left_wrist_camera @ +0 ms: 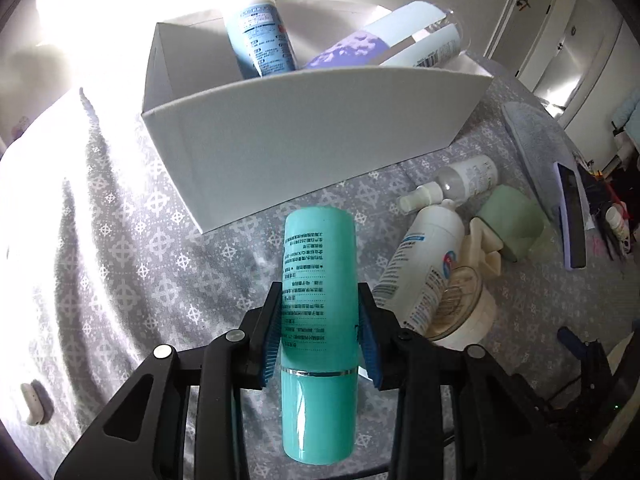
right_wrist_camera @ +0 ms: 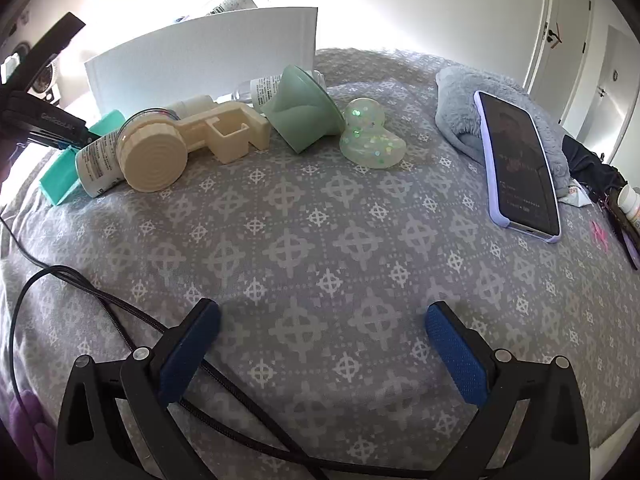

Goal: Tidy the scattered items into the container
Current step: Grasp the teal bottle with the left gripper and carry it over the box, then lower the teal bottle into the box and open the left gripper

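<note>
My left gripper (left_wrist_camera: pixel 320 316) is shut on a teal cylindrical bottle (left_wrist_camera: pixel 319 272), held in front of the white open box (left_wrist_camera: pixel 304 136). The box holds a light blue bottle (left_wrist_camera: pixel 260 36) and a purple-and-white bottle (left_wrist_camera: pixel 360 46). On the bed to the right lie a white spray bottle (left_wrist_camera: pixel 424 268), a small clear-capped bottle (left_wrist_camera: pixel 468 178), a cream plastic piece (right_wrist_camera: pixel 188 140) and a green cup (right_wrist_camera: pixel 302 112). My right gripper (right_wrist_camera: pixel 322 322) is open and empty above the grey patterned bedspread. A glittery clear duck (right_wrist_camera: pixel 370 136) lies beside the green cup.
A phone in a lilac case (right_wrist_camera: pixel 518 164) leans on a grey plush slipper (right_wrist_camera: pixel 472 108) at the right. A black cable (right_wrist_camera: pixel 100 300) runs across the bedspread by my right gripper. A small white object (left_wrist_camera: pixel 34 402) lies at the far left. Cupboard doors stand behind.
</note>
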`<state>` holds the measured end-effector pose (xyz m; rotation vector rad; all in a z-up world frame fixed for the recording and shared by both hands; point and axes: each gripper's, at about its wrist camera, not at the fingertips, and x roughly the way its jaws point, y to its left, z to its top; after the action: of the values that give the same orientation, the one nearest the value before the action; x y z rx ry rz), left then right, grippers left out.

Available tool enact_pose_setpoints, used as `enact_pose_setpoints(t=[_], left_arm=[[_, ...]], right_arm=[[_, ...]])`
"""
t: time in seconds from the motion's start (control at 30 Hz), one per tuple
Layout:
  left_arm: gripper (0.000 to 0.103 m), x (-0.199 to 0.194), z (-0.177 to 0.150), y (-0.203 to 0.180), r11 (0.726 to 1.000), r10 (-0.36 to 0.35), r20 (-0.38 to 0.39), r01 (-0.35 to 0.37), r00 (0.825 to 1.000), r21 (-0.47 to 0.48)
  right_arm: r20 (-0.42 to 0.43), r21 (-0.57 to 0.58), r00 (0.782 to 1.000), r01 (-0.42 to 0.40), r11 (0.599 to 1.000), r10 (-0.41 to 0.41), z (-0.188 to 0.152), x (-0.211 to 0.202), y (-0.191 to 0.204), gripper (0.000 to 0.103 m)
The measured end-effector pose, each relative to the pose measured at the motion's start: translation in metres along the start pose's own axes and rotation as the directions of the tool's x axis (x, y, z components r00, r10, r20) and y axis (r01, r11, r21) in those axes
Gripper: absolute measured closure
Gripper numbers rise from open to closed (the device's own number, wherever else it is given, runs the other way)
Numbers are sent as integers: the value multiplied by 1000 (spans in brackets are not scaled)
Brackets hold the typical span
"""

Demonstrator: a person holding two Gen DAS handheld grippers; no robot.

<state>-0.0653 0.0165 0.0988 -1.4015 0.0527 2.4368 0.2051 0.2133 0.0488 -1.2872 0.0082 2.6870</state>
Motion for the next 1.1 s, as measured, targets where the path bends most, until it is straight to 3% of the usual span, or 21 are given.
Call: enact_pose_setpoints(t=[0.1, 0.23, 0.33, 0.4, 0.47, 0.63, 0.77, 0.87, 0.97, 1.1], left_arm=[[70, -41, 29, -14, 999, -34, 138, 31, 990, 25], [70, -82, 92, -3, 997, -47, 315, 63, 948, -40], [70, -85, 128, 9, 996, 46, 401, -9, 915, -94], [70, -75, 145, 19, 989, 105, 400, -55, 910, -136], [70, -55, 152, 24, 978, 194, 363, -150, 911, -147], [70, -1, 131, 21, 941, 339, 247, -326, 908, -94], [69, 21, 115, 24, 933, 357, 154, -345, 921, -101], [67, 16, 104, 21, 921, 388, 170, -378, 906, -90], [43, 3, 101, 17, 919, 393, 209, -383, 895, -89], [39, -14, 100, 8, 909, 410, 262, -413, 873, -47]], right_arm=[[1, 0, 1000, 5, 1000, -5, 1, 1, 0, 0], [2, -1, 1000, 8, 1000, -8, 1, 2, 0, 0], [4, -2, 1000, 7, 1000, -7, 2, 2, 1, 0], [5, -2, 1000, 8, 1000, -8, 2, 3, 1, 0], [7, -2, 1000, 7, 1000, -7, 3, 3, 1, 0], [9, -3, 1000, 6, 1000, -6, 0, 2, 1, 0], [9, -4, 1000, 7, 1000, -7, 0, 1, 2, 0], [10, -4, 1000, 6, 1000, -6, 0, 1, 1, 0], [10, -4, 1000, 6, 1000, -6, 0, 1, 1, 0], [9, -5, 1000, 7, 1000, -7, 0, 1, 2, 0]])
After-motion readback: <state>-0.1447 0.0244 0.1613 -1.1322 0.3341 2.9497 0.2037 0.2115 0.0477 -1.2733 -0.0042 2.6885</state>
